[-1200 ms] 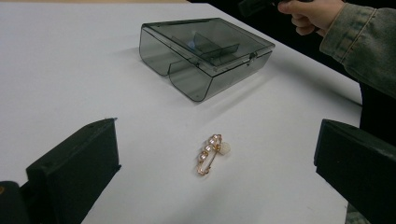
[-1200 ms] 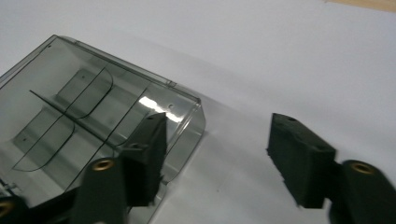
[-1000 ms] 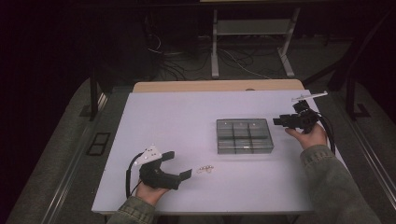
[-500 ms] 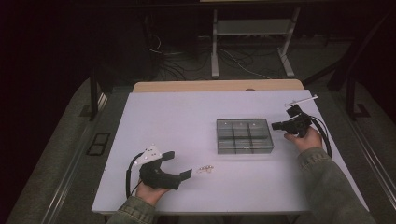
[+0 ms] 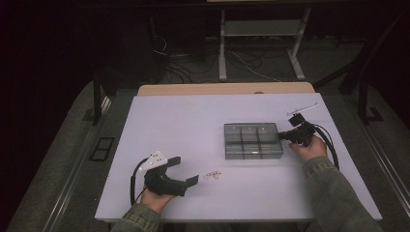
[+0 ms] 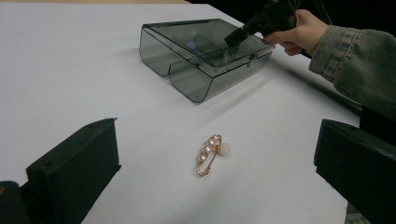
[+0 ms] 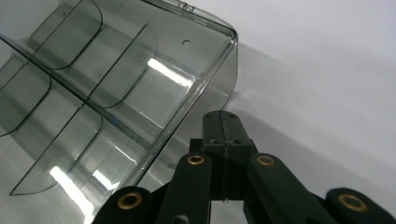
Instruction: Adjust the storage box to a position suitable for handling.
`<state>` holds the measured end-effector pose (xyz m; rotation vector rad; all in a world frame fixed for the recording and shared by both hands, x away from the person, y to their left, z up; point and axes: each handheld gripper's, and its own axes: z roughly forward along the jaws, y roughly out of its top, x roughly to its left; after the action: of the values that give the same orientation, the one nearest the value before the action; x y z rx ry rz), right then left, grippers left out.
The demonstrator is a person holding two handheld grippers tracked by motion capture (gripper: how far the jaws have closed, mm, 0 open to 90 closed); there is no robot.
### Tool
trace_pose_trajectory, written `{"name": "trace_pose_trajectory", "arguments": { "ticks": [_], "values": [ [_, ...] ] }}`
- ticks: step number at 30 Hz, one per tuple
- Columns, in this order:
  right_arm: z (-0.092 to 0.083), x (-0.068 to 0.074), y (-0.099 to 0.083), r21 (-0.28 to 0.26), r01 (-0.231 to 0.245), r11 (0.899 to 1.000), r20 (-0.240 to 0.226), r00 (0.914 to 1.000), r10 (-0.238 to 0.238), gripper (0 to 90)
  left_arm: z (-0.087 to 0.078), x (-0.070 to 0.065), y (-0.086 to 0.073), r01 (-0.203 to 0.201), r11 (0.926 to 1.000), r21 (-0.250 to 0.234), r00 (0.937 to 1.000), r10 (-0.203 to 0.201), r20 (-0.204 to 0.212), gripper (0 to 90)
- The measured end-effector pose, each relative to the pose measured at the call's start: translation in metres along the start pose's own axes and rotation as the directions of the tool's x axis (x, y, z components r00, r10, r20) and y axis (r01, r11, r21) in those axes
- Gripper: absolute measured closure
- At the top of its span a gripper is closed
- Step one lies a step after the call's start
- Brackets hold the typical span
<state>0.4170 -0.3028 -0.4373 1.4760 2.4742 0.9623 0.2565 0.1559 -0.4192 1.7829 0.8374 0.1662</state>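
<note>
A clear grey compartment box (image 5: 252,141) (image 6: 201,56) (image 7: 116,93) lies closed on the white table, right of the middle. My right gripper (image 5: 285,135) (image 7: 224,122) is shut with nothing between its jaws, tips low beside the box's right end; touch cannot be told. The left gripper view shows it (image 6: 232,38) at the box's far edge. A small gold pin with pearls (image 5: 212,175) (image 6: 211,154) lies near the front. My left gripper (image 5: 183,170) rests just left of the pin, open, its black fingers (image 6: 79,163) wide either side of the pin.
The white table (image 5: 193,121) has a wooden strip (image 5: 222,89) along its back edge. A thin pale rod (image 5: 303,107) lies at the back right, behind my right hand. Cables and a metal stand (image 5: 261,43) sit on the dark floor beyond.
My right gripper has come down and in toward the box's right end, and its jaws have shut. The left gripper, the pin and the box have stayed put.
</note>
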Motion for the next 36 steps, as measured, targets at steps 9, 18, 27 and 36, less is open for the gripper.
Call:
{"name": "trace_pose_trajectory", "arguments": {
  "ticks": [9,18,27,36],
  "values": [
    [0.001,-0.001,-0.003,-0.006,-0.010,1.000,-0.022,0.9997,0.009,89.5,0.000,0.000,0.000,-0.002,1.0000,0.001,1.0000,0.002,-0.001,0.0],
    [0.000,0.000,-0.002,-0.001,0.000,1.000,-0.040,0.9992,0.000,89.5,0.000,0.000,0.000,-0.001,1.0000,-0.003,1.0000,0.001,-0.001,0.0],
    [0.002,0.006,-0.002,0.009,0.024,1.000,-0.067,0.9975,-0.023,89.5,-0.001,-0.001,0.001,-0.005,0.9998,-0.019,0.9999,0.005,-0.014,0.0],
    [0.004,0.016,-0.002,0.014,0.048,0.999,-0.104,0.9935,-0.046,89.5,-0.003,0.000,0.001,-0.006,0.9995,-0.031,0.9997,0.005,-0.026,0.0]
  ]
}}
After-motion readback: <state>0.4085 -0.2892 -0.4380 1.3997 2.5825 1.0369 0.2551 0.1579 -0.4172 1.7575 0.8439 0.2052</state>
